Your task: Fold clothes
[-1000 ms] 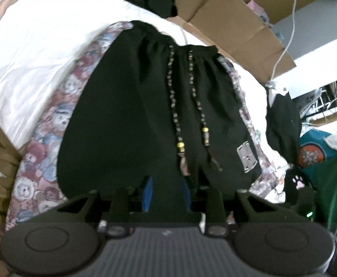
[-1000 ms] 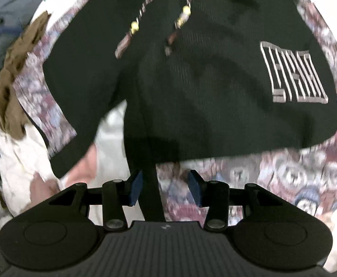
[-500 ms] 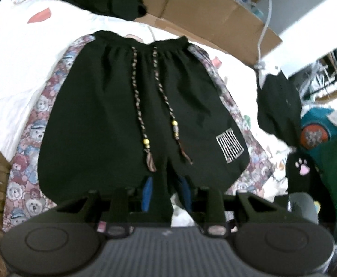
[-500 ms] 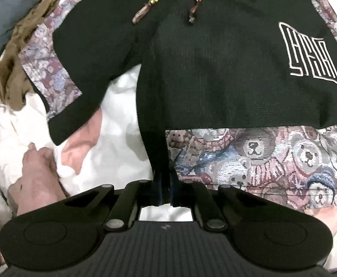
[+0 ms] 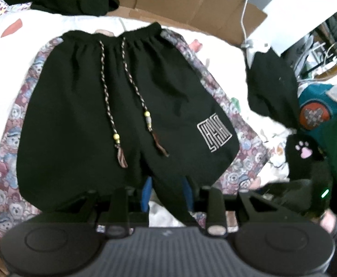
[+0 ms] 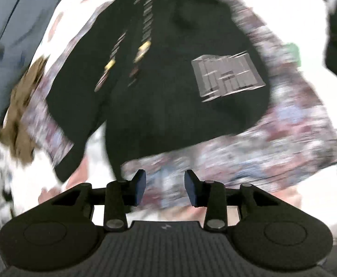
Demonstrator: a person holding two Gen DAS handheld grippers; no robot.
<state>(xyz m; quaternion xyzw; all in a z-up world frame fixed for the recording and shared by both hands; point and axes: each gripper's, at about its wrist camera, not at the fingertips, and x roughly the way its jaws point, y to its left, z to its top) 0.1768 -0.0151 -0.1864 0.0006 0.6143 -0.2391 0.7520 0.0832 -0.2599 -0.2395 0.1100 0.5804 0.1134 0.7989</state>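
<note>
While shorts lie spread (black), left tool — grips hem

The left gripper points steeply down, its two blue pads apart with a strip of black cloth running down between them; whether the pads press on it is not clear. Its jaws have just opened a little further. A bit of the person's hand shows at the lower right edge of that view. The right gripper also tilts steeply down, its blue pads standing well apart with nothing between them. Its jaws have just been opening. That view is smeared with blur.
</note>
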